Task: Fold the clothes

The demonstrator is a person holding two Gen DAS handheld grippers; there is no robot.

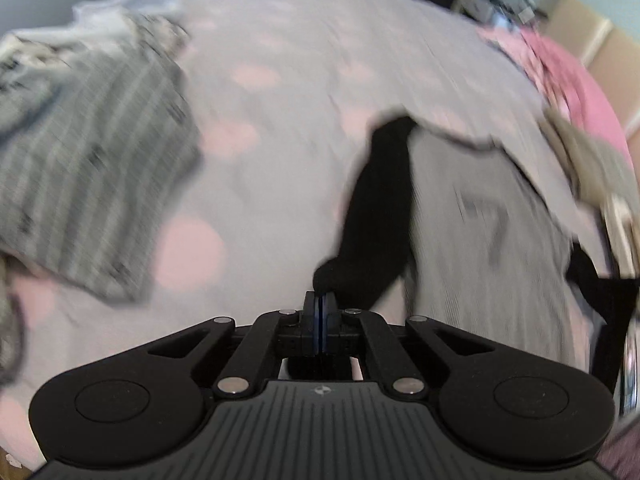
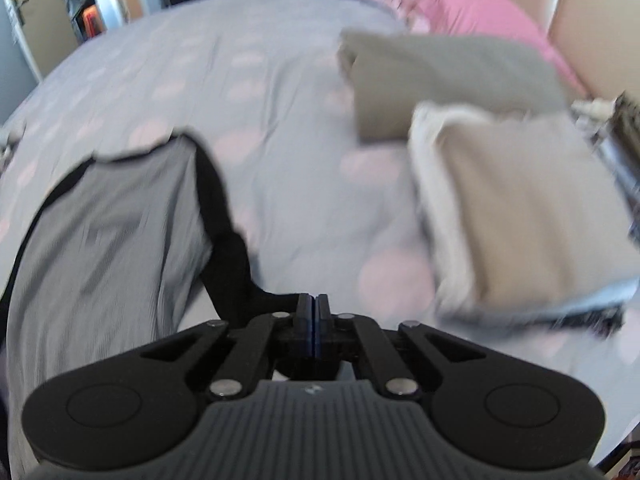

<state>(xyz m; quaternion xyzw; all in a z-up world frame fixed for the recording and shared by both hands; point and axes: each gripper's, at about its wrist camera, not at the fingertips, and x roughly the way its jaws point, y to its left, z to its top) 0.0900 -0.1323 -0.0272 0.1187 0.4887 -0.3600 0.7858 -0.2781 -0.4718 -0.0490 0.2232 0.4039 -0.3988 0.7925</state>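
A grey ribbed shirt (image 1: pixel 480 232) with black sleeves and a dark print lies over the bed, motion-blurred. My left gripper (image 1: pixel 320 300) is shut on one black sleeve (image 1: pixel 380 208), which runs up and away from the jaws. In the right wrist view the same shirt (image 2: pixel 108 232) hangs at the left, and my right gripper (image 2: pixel 312 304) is shut on its other black sleeve (image 2: pixel 232 264). The cloth stretches between the two grippers.
The bed has a grey cover with pale pink dots (image 1: pixel 280 80). A heap of striped grey clothes (image 1: pixel 88 152) lies at the left. Folded beige and grey garments (image 2: pixel 520 208) are stacked at the right, beside a pink pillow (image 2: pixel 460 4).
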